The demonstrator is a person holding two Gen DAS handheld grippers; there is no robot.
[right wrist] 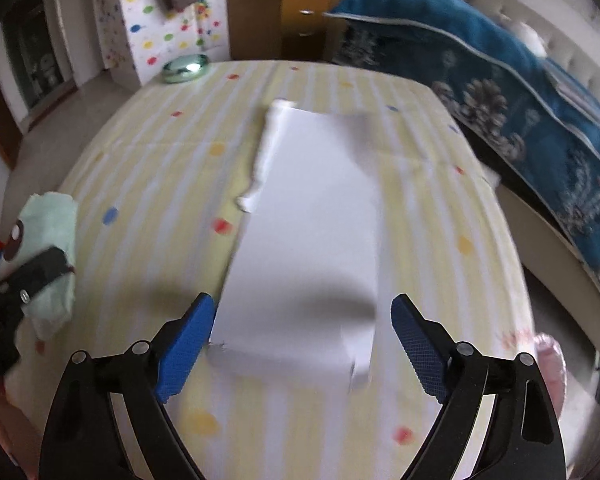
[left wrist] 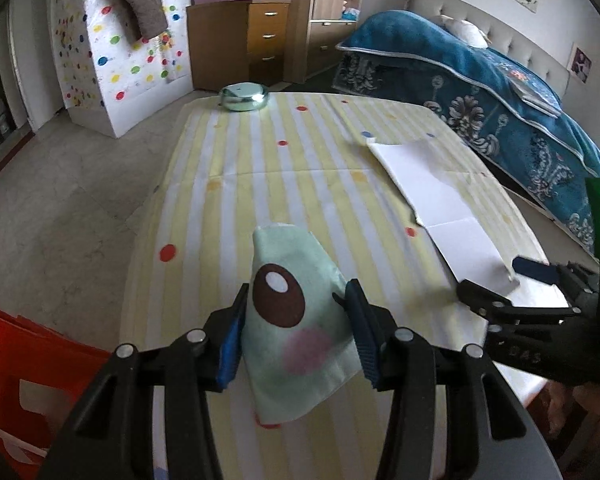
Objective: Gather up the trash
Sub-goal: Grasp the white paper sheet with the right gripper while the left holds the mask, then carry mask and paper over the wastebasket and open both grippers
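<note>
Your left gripper (left wrist: 296,320) has its fingers clamped on the mint cartoon napkin (left wrist: 296,332), lower centre of frame. Your right gripper (right wrist: 302,344) has fingers spread wide around the white paper (right wrist: 312,240), which lies flat on the desk (right wrist: 140,184), centre frame.

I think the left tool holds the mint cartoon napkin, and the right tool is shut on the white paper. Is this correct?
Not quite. The right tool is open, its fingers either side of the white paper, as the right wrist view shows. The left tool does hold the mint cartoon napkin.
</note>
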